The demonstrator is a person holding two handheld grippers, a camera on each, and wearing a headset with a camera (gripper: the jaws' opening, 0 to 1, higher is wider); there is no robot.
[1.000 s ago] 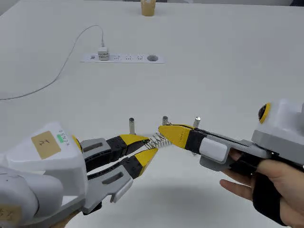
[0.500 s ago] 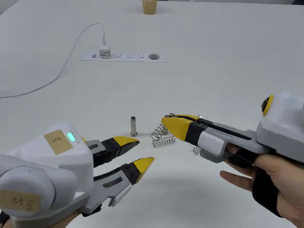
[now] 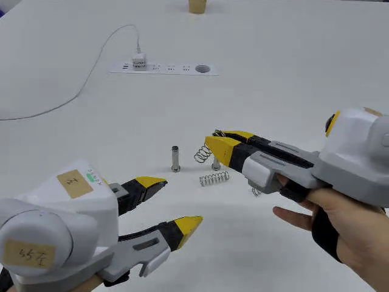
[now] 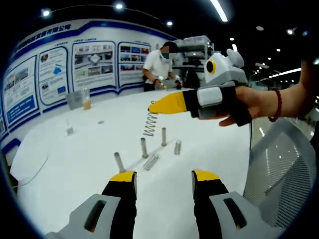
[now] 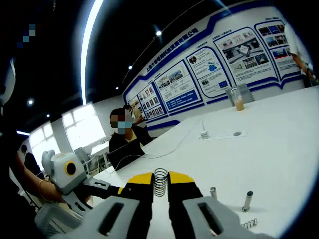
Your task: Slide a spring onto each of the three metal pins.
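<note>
My right gripper comes in from the right, shut on the top of a spring that hangs just above the table beside a metal pin. Another upright pin stands bare to the left. A second spring lies flat in front of the pins. In the left gripper view three pins stand in a row, with the held spring above them. My left gripper is wide open and empty, drawn back near the table's front. The right gripper view has the spring between its jaws.
A white power strip with a plugged-in charger and a cable lies at the back of the white table. A tan cup stands at the far edge. A small metal piece lies under the right gripper. People stand in the background.
My left gripper has let go of the spring, opened wide and pulled back toward me. The right gripper has kept one spring and lifted it; another spring now lies on the table.
</note>
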